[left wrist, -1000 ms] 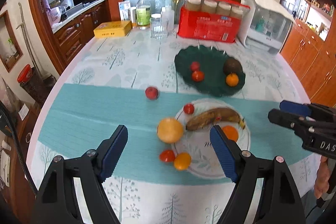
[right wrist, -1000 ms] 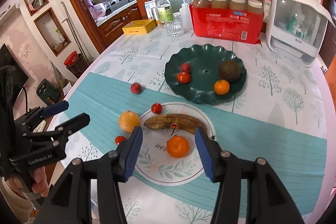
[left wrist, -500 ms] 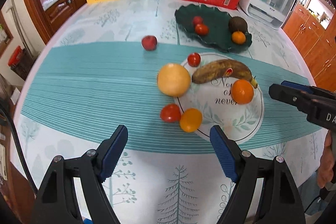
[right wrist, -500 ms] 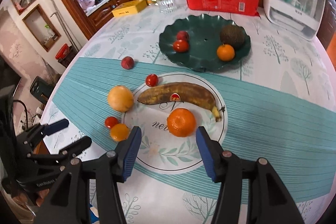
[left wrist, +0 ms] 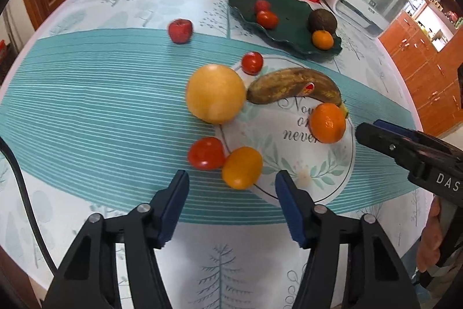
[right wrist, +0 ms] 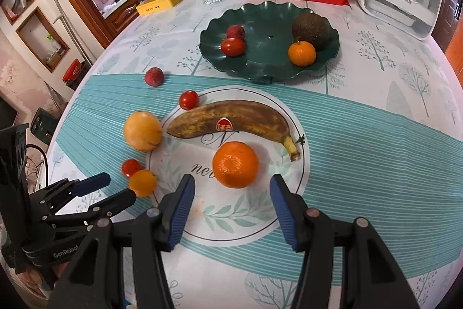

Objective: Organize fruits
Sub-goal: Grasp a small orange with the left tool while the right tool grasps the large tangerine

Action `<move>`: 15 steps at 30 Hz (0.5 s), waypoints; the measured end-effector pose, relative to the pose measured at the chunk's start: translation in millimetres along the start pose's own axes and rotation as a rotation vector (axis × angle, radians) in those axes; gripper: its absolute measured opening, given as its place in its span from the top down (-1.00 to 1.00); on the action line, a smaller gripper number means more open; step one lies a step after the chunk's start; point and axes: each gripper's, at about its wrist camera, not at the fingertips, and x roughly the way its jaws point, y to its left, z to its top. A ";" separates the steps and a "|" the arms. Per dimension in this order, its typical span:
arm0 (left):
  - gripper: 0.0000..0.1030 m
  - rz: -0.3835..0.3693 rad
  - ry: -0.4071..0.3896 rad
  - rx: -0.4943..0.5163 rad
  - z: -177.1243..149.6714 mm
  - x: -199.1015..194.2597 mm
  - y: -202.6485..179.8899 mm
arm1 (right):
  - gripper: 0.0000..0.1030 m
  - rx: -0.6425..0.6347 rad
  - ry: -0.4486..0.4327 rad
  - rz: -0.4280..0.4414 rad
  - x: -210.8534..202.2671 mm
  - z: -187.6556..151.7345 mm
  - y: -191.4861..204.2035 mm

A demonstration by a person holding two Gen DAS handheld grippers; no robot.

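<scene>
Grippers apart, orange on plate

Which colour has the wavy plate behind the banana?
The wavy plate is dark green; the right wrist view shows it best.

Left gripper, right gripper: black frames, blue-padded jaws, silver screws, white lettering.

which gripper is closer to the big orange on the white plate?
Right. The right gripper sits open just in front of the orange, lined up with it. The left gripper is off to the orange's left, facing the small yellow-orange fruit.
</scene>
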 end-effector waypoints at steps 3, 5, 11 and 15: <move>-0.04 -0.015 0.021 0.006 0.3 8.2 -4.0 | -0.06 -0.002 0.009 -0.004 5.4 0.3 -1.6; 0.03 -0.028 0.037 0.004 0.7 13.1 -5.1 | -0.06 -0.005 0.011 -0.006 8.1 0.5 -1.9; 0.19 -0.053 0.055 -0.003 5.5 21.7 -6.3 | -0.05 -0.007 0.023 -0.011 19.6 2.2 -3.8; 0.27 -0.065 0.060 0.000 7.7 25.2 -6.9 | -0.05 -0.011 0.041 -0.004 29.2 3.0 -3.2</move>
